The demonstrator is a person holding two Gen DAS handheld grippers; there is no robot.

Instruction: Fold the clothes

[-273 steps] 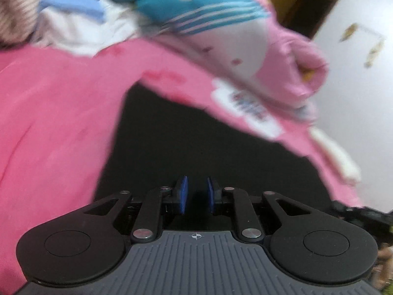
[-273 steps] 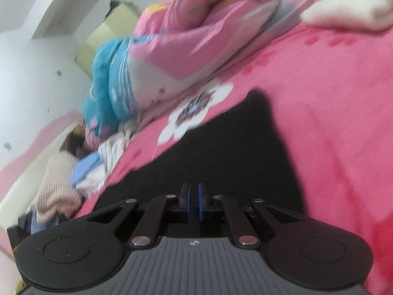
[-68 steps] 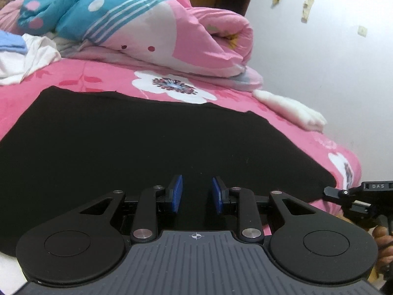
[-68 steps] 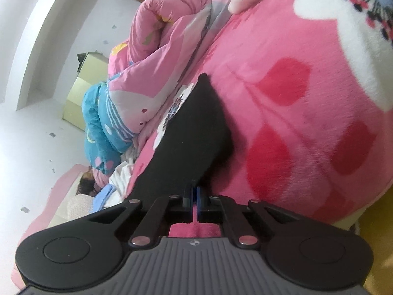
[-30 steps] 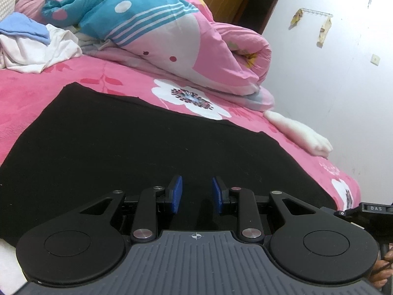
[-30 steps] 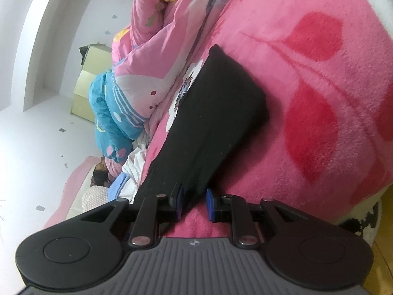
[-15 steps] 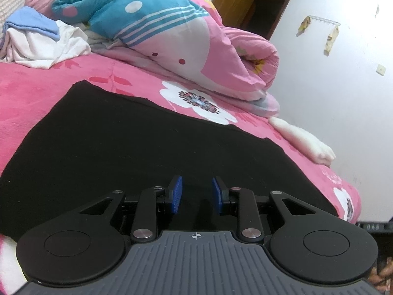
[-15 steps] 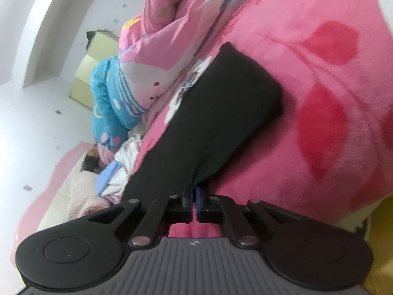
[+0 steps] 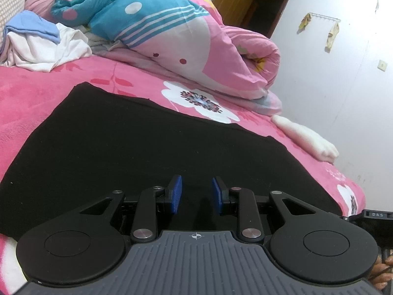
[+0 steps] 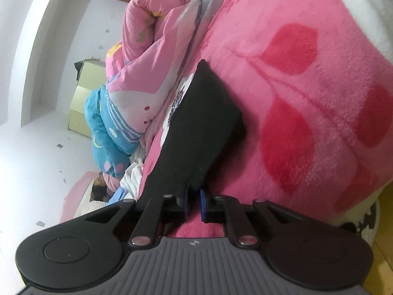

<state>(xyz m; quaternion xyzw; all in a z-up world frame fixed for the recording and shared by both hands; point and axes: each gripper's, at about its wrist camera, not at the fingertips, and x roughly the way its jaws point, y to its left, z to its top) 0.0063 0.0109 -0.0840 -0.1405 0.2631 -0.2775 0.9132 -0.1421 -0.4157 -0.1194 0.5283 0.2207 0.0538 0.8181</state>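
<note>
Flat black fabric garment (image 9: 147, 147) spread across pink fleece bed (image 10: 307, 98); left tongs (image 9: 196, 194) parted, empty; right tongs (image 10: 194, 202) slightly parted at its corner; folding stage unclear.

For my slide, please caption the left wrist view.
Open left gripper above a black garment spread on a pink bed.

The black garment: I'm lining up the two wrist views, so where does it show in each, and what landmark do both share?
Left wrist view: the black garment lies spread flat across the middle, beyond the left claw.
Right wrist view: the black garment runs as a narrow strip from centre down to the right claw.
Shared landmark: the rolled pink and blue quilt.
</note>
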